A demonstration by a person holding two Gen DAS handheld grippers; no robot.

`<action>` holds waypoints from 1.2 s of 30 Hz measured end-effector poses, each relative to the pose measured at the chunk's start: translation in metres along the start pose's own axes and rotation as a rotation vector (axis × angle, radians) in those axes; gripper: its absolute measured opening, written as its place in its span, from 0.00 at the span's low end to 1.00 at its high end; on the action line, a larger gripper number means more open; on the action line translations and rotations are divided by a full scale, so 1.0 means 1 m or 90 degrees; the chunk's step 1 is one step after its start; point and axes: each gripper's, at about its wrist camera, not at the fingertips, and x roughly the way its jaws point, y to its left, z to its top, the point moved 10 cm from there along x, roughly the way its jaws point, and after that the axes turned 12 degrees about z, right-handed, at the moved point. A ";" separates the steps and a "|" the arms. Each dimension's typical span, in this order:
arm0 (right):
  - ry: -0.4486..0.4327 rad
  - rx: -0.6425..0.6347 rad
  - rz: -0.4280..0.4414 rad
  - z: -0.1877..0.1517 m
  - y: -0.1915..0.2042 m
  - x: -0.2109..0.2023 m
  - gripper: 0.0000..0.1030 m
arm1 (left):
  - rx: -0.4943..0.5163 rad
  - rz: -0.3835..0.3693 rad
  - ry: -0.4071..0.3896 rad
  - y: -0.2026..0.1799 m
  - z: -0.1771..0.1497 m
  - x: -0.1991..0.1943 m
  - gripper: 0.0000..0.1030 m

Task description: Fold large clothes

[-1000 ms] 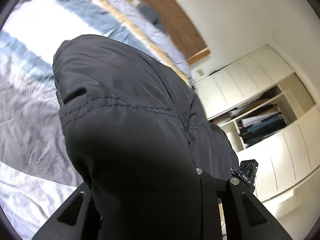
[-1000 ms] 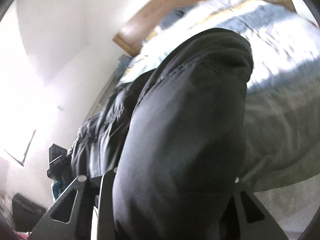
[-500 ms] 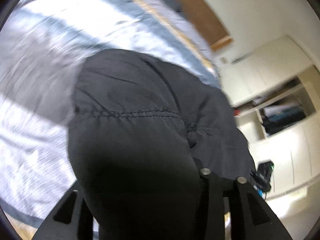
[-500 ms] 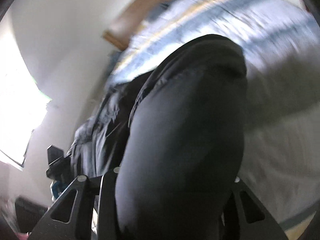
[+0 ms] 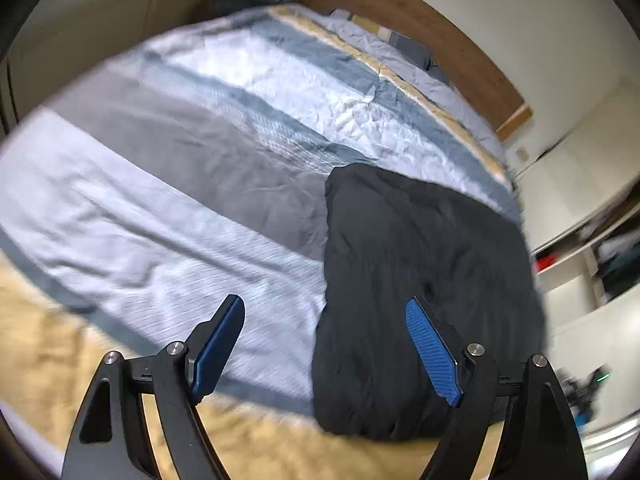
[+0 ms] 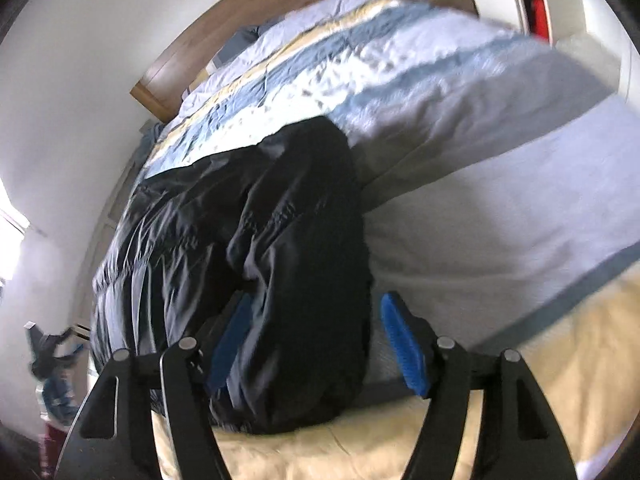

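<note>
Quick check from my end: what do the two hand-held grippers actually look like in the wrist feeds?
Both match: the left hand-held gripper and the right hand-held gripper have matte black angular frames with triangular cut-outs and round silver bolt heads. Each finger carries a ribbed blue pad. No cables, sleeves or markings show.

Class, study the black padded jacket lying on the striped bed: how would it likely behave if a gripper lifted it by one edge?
The black padded jacket would probably flop and sag, since it lies in soft folds on the striped bedspread. Its puffy quilted bulk suggests it is light for its size. The sheen hints at slippery fabric, so a thin pinch might slide off.
</note>
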 end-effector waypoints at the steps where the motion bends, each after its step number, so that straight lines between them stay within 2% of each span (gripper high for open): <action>1: -0.004 -0.021 -0.017 -0.002 0.010 -0.009 0.65 | 0.022 0.014 -0.015 -0.006 -0.009 -0.011 0.80; 5: -0.024 -0.088 -0.048 -0.027 0.037 -0.049 0.67 | 0.067 0.053 -0.089 -0.032 -0.043 -0.045 0.83; 7: -0.040 -0.117 -0.062 -0.038 0.056 -0.059 0.67 | 0.085 0.067 -0.125 -0.044 -0.067 -0.063 0.95; 9: -0.052 -0.137 -0.070 -0.054 0.075 -0.072 0.67 | 0.096 0.075 -0.155 -0.054 -0.086 -0.073 1.00; 14: -0.067 -0.171 -0.081 -0.088 0.104 -0.079 0.67 | 0.119 0.070 -0.195 -0.081 -0.137 -0.106 0.99; 20: -0.095 -0.221 -0.097 -0.135 0.139 -0.108 0.67 | 0.175 0.099 -0.256 -0.109 -0.184 -0.153 0.99; 24: -0.115 -0.255 -0.097 -0.161 0.162 -0.129 0.67 | 0.197 0.119 -0.311 -0.123 -0.207 -0.183 1.00; 29: -0.130 -0.285 -0.097 -0.185 0.179 -0.151 0.67 | 0.201 0.126 -0.349 -0.127 -0.227 -0.208 1.00; 36: -0.141 -0.294 -0.092 -0.209 0.184 -0.169 0.67 | 0.212 0.142 -0.360 -0.127 -0.253 -0.220 1.00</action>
